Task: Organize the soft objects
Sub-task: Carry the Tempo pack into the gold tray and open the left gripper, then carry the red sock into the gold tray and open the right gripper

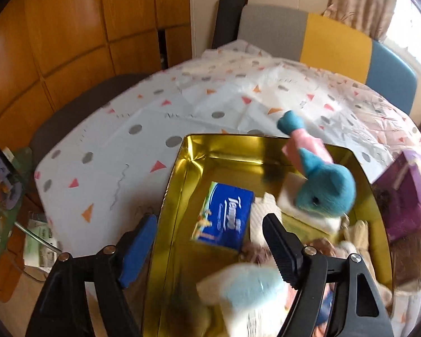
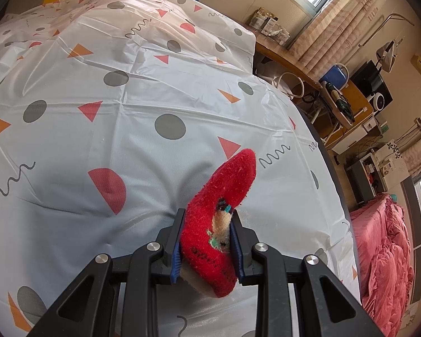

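In the left wrist view a gold tin box (image 1: 179,185) stands on the patterned tablecloth. It holds a blue tissue pack (image 1: 224,216), a teal and pink plush toy (image 1: 320,179) on white folded cloths, and a blurred pale blue soft thing (image 1: 249,289) near the camera. My left gripper (image 1: 207,241) is open above the box's left rim, with nothing between its fingers. In the right wrist view my right gripper (image 2: 206,236) is shut on a red fuzzy sock (image 2: 221,213), held over the tablecloth.
A purple box (image 1: 407,185) sits right of the tin. A grey, yellow and blue bench back (image 1: 336,42) stands behind the table. The table's right edge (image 2: 317,129) drops to a cluttered floor, a desk and a pink bed (image 2: 384,252).
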`<action>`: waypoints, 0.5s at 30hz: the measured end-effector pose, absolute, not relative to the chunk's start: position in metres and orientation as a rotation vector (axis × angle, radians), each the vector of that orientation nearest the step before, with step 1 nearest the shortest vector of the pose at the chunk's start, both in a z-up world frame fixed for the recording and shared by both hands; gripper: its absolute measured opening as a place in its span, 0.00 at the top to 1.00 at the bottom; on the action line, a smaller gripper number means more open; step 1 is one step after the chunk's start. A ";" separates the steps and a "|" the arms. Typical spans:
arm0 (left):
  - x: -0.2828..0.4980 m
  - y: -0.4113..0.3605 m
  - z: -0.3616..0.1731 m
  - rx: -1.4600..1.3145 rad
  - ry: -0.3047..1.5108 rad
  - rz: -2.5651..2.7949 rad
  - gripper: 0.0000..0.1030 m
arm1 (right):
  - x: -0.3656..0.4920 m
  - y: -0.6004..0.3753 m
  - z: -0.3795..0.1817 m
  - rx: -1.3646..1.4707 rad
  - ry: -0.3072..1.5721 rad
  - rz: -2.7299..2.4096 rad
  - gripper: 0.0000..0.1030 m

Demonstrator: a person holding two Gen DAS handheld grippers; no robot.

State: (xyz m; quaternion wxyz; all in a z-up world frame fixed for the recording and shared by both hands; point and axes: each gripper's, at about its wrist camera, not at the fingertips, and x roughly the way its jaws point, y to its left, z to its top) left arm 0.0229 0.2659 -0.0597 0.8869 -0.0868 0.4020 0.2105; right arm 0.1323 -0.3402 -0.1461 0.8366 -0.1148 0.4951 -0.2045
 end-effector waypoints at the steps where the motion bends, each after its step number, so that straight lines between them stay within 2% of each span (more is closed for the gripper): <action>1: 0.016 0.261 -0.057 -0.173 0.821 0.436 0.20 | 0.132 -0.340 -0.146 -0.244 1.048 -0.433 0.73; 8: -0.016 0.234 -0.042 -0.148 0.774 0.379 0.19 | 0.133 -0.344 -0.144 -0.208 1.052 -0.418 0.74; 15: -0.027 0.218 -0.034 -0.117 0.743 0.355 0.18 | 0.133 -0.347 -0.136 -0.017 1.052 -0.280 0.74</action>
